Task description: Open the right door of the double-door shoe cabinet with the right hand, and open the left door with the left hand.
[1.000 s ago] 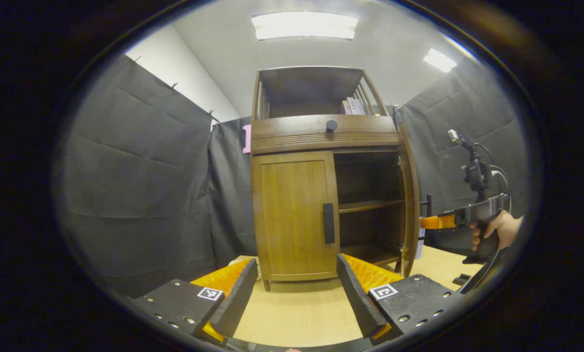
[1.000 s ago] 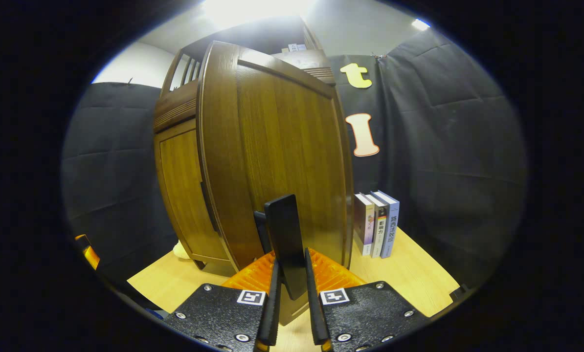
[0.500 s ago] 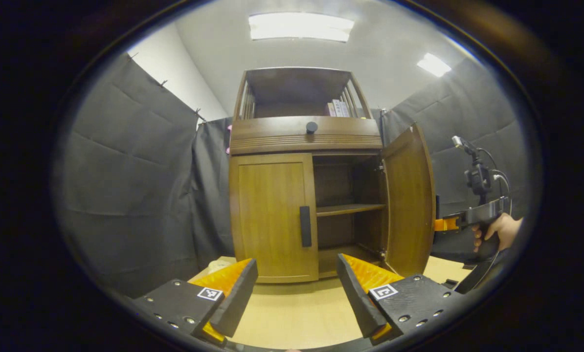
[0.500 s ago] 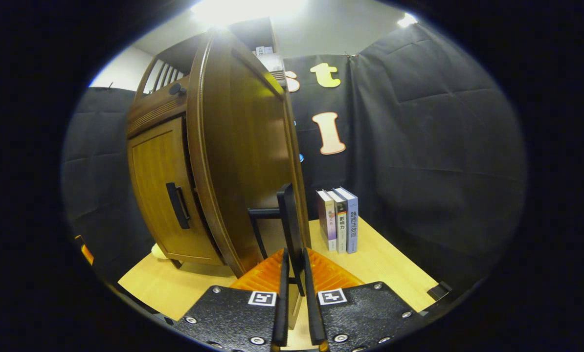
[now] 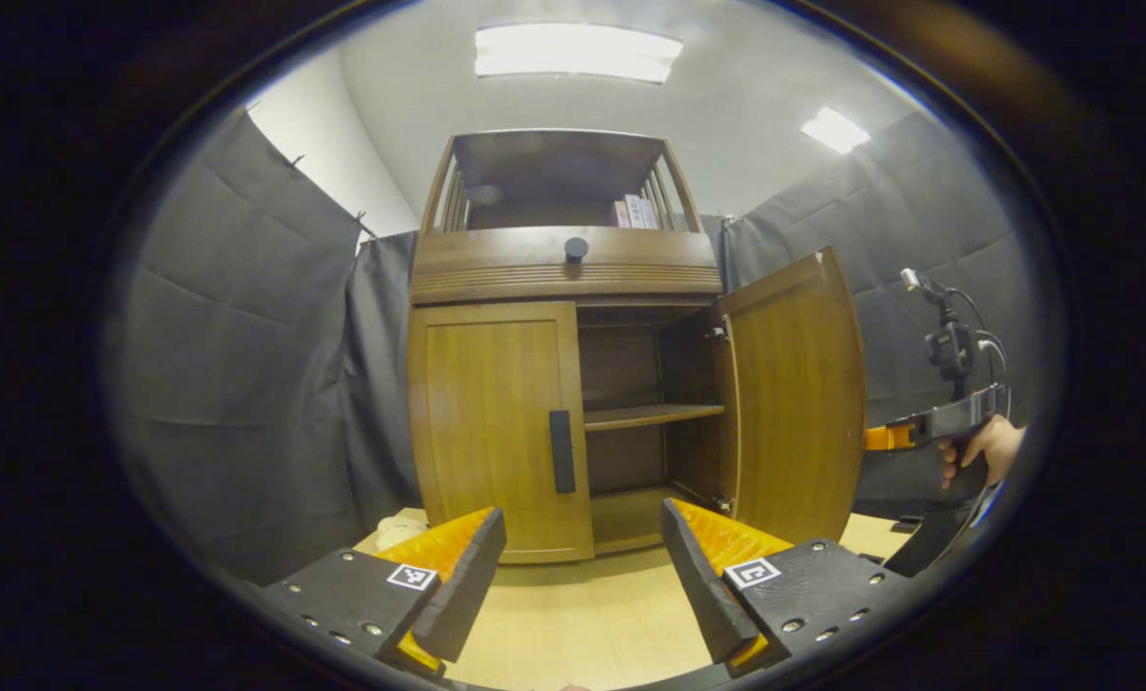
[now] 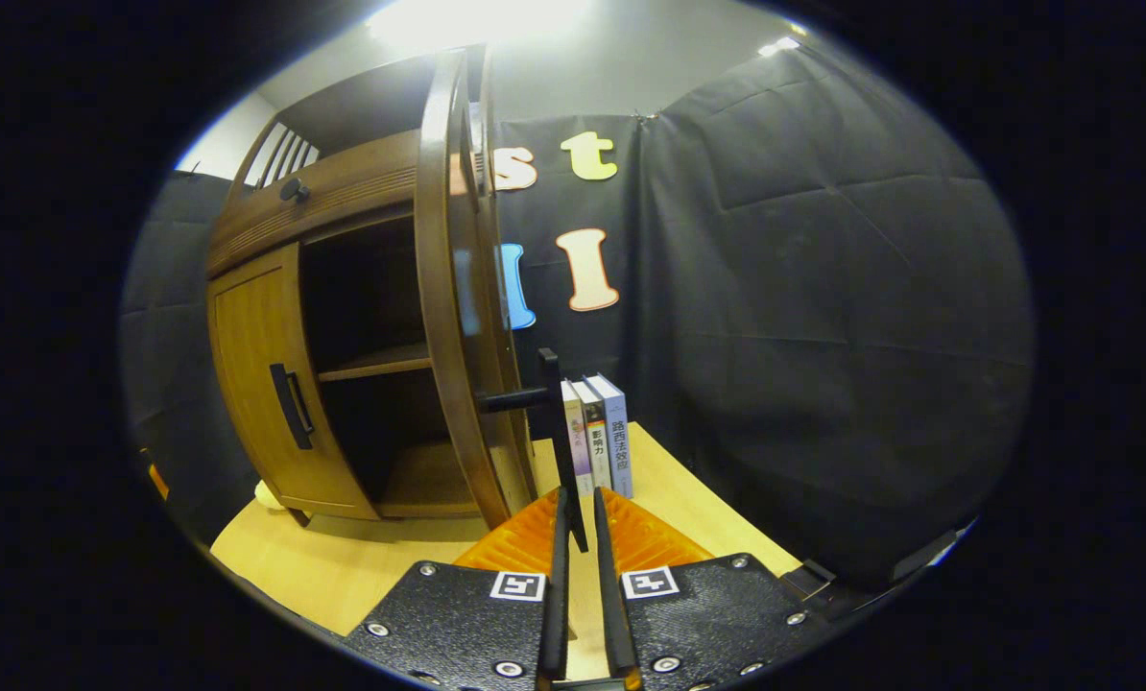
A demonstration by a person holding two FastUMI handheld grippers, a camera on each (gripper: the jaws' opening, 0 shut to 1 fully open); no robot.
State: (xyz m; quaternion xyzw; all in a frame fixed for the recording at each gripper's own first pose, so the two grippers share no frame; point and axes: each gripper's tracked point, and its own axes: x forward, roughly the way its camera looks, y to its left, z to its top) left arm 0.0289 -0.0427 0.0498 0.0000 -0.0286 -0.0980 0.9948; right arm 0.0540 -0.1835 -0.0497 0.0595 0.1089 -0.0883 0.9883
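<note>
Shoe cabinet (image 5: 573,278) standing at the far edge of the desk (image 5: 583,624), seen straight ahead in the left gripper view. Right door (image 5: 796,398) swung out wide, inside shelf (image 5: 652,416) in sight. Left door (image 5: 496,427) closed flat, with its dark handle (image 5: 561,451) near the inner edge.

Left gripper (image 5: 583,585) spread wide apart and holding nothing, hovering above the desk in front of the left door, apart from its handle, with bare desk between.

In the right gripper view, right gripper (image 6: 578,576) pressed together on the handle of the right door (image 6: 549,422), the thin bar caught between both fingers. Right door (image 6: 458,288) seen nearly edge-on there. Same gripper, held by a hand (image 5: 986,451), also visible in the left gripper view at the outer edge of the open door.

Three books (image 6: 597,432) upright on the desk just behind the open door, close to the black cloth wall (image 6: 823,288). A small pale thing (image 5: 400,528) on the desk by the left corner of the cabinet, hard to make out. More books (image 5: 635,211) on the top shelf, partly hidden behind bars.
</note>
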